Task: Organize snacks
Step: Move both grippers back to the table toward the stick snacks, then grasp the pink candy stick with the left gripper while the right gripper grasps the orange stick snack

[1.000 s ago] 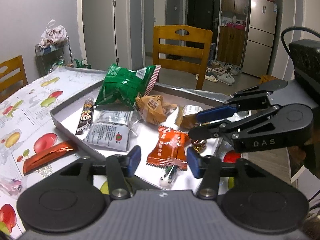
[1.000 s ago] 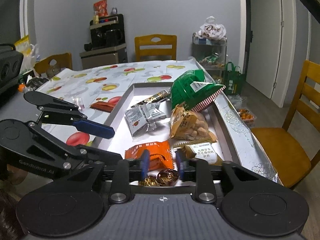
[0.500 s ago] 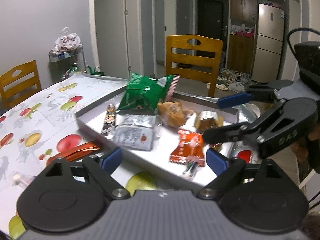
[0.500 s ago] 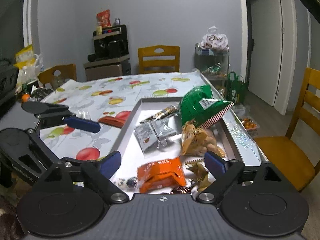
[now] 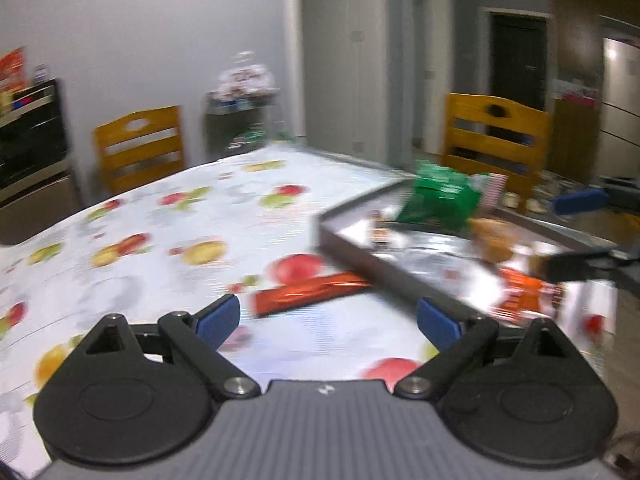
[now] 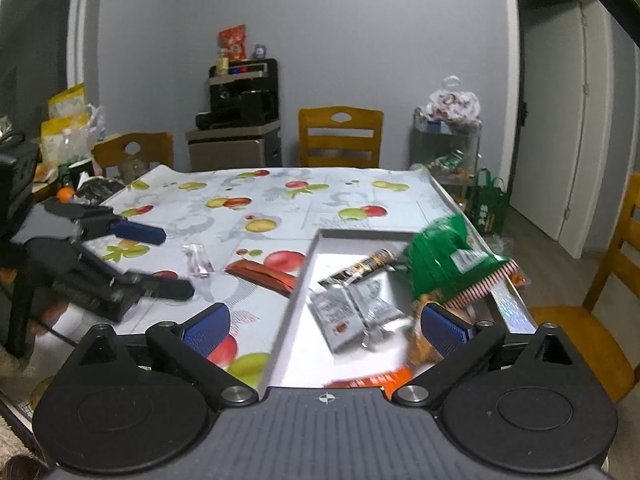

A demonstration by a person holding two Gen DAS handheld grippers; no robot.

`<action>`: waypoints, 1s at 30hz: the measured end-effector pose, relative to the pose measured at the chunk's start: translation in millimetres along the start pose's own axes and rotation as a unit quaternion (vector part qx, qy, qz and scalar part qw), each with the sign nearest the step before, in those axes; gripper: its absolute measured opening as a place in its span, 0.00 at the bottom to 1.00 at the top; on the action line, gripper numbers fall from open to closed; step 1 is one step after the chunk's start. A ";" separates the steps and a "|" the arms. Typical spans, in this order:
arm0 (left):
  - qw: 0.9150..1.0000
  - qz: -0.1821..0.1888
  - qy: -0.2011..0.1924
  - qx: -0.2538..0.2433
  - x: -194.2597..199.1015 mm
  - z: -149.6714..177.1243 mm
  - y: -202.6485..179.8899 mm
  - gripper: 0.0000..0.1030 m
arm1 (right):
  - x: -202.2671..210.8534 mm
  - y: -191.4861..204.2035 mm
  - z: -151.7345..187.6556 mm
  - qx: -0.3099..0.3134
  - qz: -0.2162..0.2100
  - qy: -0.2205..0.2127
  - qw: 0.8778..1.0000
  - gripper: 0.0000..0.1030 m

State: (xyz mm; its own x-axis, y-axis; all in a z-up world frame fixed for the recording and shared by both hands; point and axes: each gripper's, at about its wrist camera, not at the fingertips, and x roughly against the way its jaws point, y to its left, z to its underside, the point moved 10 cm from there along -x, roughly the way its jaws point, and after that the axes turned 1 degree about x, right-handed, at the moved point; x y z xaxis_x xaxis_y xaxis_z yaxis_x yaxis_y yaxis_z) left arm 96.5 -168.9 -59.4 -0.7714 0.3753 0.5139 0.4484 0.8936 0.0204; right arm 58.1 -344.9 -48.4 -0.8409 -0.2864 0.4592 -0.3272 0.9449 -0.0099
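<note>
- My left gripper stands wide with nothing between the blue pads; the jaws have just been opening. It hangs over the fruit-print tablecloth, outside the tray.
- My right gripper is spread just as wide and empty, its jaws also just opened, straddling the near left wall of the grey tray.
- The snacks lie mostly in the tray: a green bag at the far right, a dark stick pack beside it, two silver sachets in the middle, an orange packet at the near edge.
- A long red-orange bar lies on the cloth, just outside the tray's left wall, ahead of my left pads.
- A small clear wrapper sits on the cloth left of that bar; only the right view shows it.
- The left view is blurred, so the tray's contents are smeared there; it alone shows the doorway and a chair behind the tray.
- The right view alone shows the black appliance on a cabinet at the far wall.
</note>
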 end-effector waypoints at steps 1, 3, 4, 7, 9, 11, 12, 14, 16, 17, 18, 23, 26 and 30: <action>1.000 -0.014 0.000 0.009 -1.6 -1.5 12.5 0.94 | -3.0 3.7 -3.5 0.006 -0.001 -0.002 1.000 1.00; 0.999 -0.040 0.001 0.030 -3.9 -5.1 35.5 0.93 | -10.4 10.7 -11.0 0.011 -0.008 -0.006 1.000 1.00; 0.998 -0.051 0.001 0.039 -4.5 -6.9 45.2 0.93 | -14.7 14.3 -14.6 0.010 -0.014 -0.006 1.000 1.00; 0.995 -0.076 0.000 0.059 -4.8 -11.9 71.0 0.93 | -28.1 24.7 -24.8 0.010 -0.034 -0.004 0.999 1.00; 0.993 -0.094 0.002 0.068 -9.2 -14.7 83.3 0.94 | -39.5 32.2 -31.6 0.015 -0.043 -0.002 0.999 1.00; 0.990 -0.111 0.006 0.082 -16.2 -15.8 94.2 0.94 | -51.1 40.4 -37.8 0.026 -0.051 0.000 0.998 1.00; 0.988 -0.120 0.011 0.092 -21.5 -15.4 100.6 0.94 | -58.0 45.7 -40.4 0.036 -0.055 0.001 0.998 1.00; 0.985 -0.135 0.021 0.109 -35.9 -11.9 108.5 0.93 | -72.4 56.5 -44.2 0.061 -0.064 0.003 0.996 1.00; 0.981 -0.153 0.036 0.115 -52.2 -5.2 115.4 0.94 | -88.5 65.6 -44.5 0.087 -0.067 0.011 0.994 1.00; 0.979 -0.161 0.043 0.114 -60.0 -1.8 116.1 0.93 | -97.6 69.3 -43.4 0.102 -0.067 0.017 0.992 1.00; 0.978 -0.168 0.049 0.112 -66.8 1.6 117.5 0.93 | -106.1 72.9 -41.8 0.114 -0.067 0.023 0.991 1.00; 0.976 -0.173 0.060 0.121 -86.7 12.9 121.7 0.94 | -141.4 82.2 -32.1 0.125 -0.083 0.069 0.986 0.96; 0.975 -0.173 0.064 0.120 -95.1 17.5 124.2 0.94 | -158.0 85.6 -26.0 0.120 -0.096 0.093 0.984 0.90; 0.976 -0.166 0.071 0.122 -102.3 23.8 127.5 0.94 | -178.4 84.2 -16.7 0.110 -0.095 0.127 0.981 0.75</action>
State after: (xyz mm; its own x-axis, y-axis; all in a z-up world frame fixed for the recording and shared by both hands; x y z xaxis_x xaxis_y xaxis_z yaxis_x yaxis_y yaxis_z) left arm 221.8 -87.5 -129.8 -0.7782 0.0322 0.6271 0.0493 0.9987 0.0100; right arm 187.7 -211.6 -116.3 -0.6305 -0.3798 0.6770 -0.5772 0.8125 -0.0818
